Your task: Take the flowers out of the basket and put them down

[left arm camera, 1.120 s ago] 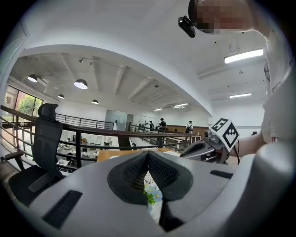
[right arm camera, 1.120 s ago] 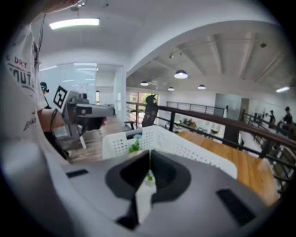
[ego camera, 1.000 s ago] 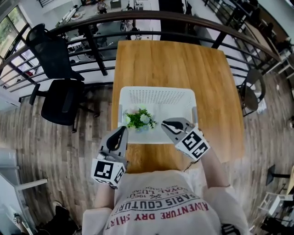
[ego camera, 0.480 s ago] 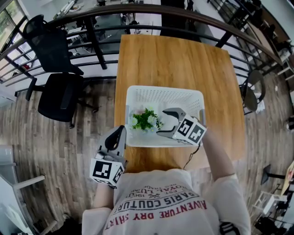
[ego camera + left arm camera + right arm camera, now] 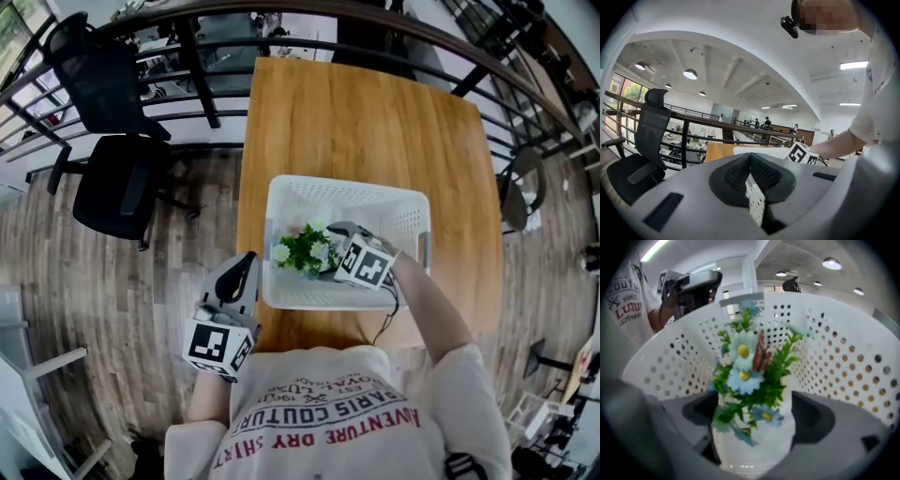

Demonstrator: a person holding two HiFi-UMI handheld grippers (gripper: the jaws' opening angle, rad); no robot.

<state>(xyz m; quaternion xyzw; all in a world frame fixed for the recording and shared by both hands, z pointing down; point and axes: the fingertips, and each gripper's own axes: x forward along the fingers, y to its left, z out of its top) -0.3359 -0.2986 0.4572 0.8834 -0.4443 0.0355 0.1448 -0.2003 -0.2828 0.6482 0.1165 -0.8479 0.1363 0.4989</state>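
The flowers stand in a white pot inside the white basket, which sits on the wooden bench by its near edge. The right tool reaches down into the basket, and its jaws have just been opening and stand wide, one on each side of the pot, not squeezing it. The left tool is at the near left corner of the bench, just beside the basket, with its jaws closed together and nothing in them
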